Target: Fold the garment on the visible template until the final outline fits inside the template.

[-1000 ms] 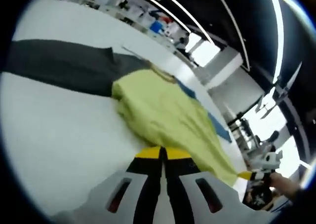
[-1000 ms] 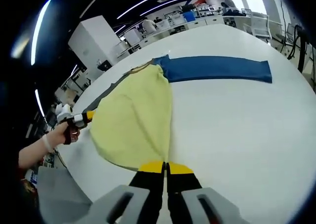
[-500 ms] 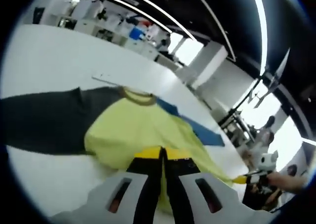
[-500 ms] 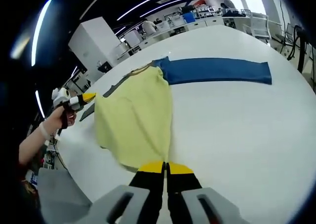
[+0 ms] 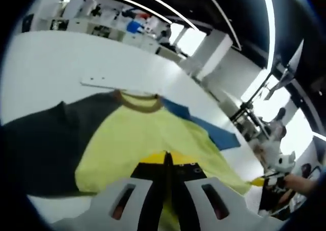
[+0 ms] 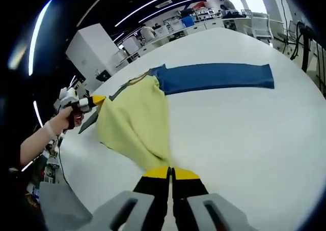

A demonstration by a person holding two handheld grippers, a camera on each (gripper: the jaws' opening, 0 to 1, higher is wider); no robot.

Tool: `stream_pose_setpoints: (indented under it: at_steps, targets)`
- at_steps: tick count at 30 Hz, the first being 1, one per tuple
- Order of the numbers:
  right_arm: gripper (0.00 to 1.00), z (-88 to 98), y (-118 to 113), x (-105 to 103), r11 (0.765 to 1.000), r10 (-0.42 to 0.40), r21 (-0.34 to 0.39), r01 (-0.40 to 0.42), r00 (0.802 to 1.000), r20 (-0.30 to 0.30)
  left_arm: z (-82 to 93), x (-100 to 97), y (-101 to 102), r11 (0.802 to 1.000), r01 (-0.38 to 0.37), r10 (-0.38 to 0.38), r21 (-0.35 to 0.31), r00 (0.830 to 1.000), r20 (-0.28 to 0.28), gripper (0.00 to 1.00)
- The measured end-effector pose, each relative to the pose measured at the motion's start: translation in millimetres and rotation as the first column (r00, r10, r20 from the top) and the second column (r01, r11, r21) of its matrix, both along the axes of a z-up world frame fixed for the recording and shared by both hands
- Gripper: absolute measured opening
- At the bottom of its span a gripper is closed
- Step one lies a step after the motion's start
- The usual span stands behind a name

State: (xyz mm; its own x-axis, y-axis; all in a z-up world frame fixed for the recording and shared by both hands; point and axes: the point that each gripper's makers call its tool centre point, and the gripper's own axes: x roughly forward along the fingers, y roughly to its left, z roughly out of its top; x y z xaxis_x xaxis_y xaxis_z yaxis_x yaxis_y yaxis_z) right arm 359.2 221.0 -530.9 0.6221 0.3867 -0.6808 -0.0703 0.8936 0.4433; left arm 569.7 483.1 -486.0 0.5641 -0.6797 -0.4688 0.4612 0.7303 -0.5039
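Note:
A garment lies on the white table [image 6: 244, 134]: yellow body [image 5: 137, 139], brown collar [image 5: 137, 102], dark grey sleeve [image 5: 46, 144] and blue sleeve [image 6: 214, 77]. My left gripper [image 5: 167, 157] is shut on the yellow hem, which rises over its jaws. In the right gripper view it [image 6: 96, 99] holds one hem corner up off the table, in a person's hand [image 6: 58, 123]. My right gripper [image 6: 170, 171] is shut on the other hem corner, and the yellow body [image 6: 135, 121] hangs taut between the two. The right gripper's yellow tip [image 5: 260, 181] shows at the cloth's far corner.
A thin white strip [image 5: 102, 83] lies on the table just beyond the collar. Work benches with clutter [image 6: 188, 22] and a white cabinet [image 6: 89, 48] stand past the table's far edge. Bare tabletop spreads to the right of the blue sleeve.
The left gripper has risen with its hem corner and moved toward the collar. The yellow body has come up off the table and looks narrower. The right gripper has hardly moved.

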Motion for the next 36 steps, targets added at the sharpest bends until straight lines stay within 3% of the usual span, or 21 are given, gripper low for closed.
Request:
stream_pose_setpoints:
  at_steps: [6,13,18,24,27,32,36]
  targets:
    - [0.00,-4.1,2,1,1.000,0.001,0.003,-0.001,1.000,-0.015,-19.9,9.5,2,1.000,0.002,-0.002,0.027,1.000,-0.012,0.00]
    - [0.00,-4.1,4,-2,1.000,0.007,0.000,-0.007,1.000,-0.027,-16.3,8.1,1,0.999,0.024,-0.024,0.039,1.000,0.006,0.00]
    - [0.00,-5.3,4,-3,1.000,0.007,0.000,-0.007,1.000,-0.029,-4.9,1.6,2,0.996,0.068,-0.071,0.052,0.995,0.065,0.01]
    - [0.00,-3.7,6,-6,1.000,0.008,0.002,-0.008,1.000,-0.027,10.4,-9.8,2,0.994,0.103,-0.106,0.033,0.989,0.106,0.12]
    - [0.00,-3.2,6,-6,1.000,0.007,0.005,-0.006,1.000,-0.025,14.3,-6.3,6,0.993,0.118,-0.120,0.027,0.985,0.127,0.22]
    - [0.00,-2.2,6,-6,1.000,0.006,0.009,-0.005,1.000,-0.023,21.2,-29.0,4,0.975,0.199,-0.213,0.095,0.962,0.170,0.39]
    - [0.00,-2.3,6,-6,1.000,0.007,0.010,-0.007,1.000,-0.024,20.9,-31.9,7,0.968,0.222,-0.241,0.116,0.954,0.179,0.50]
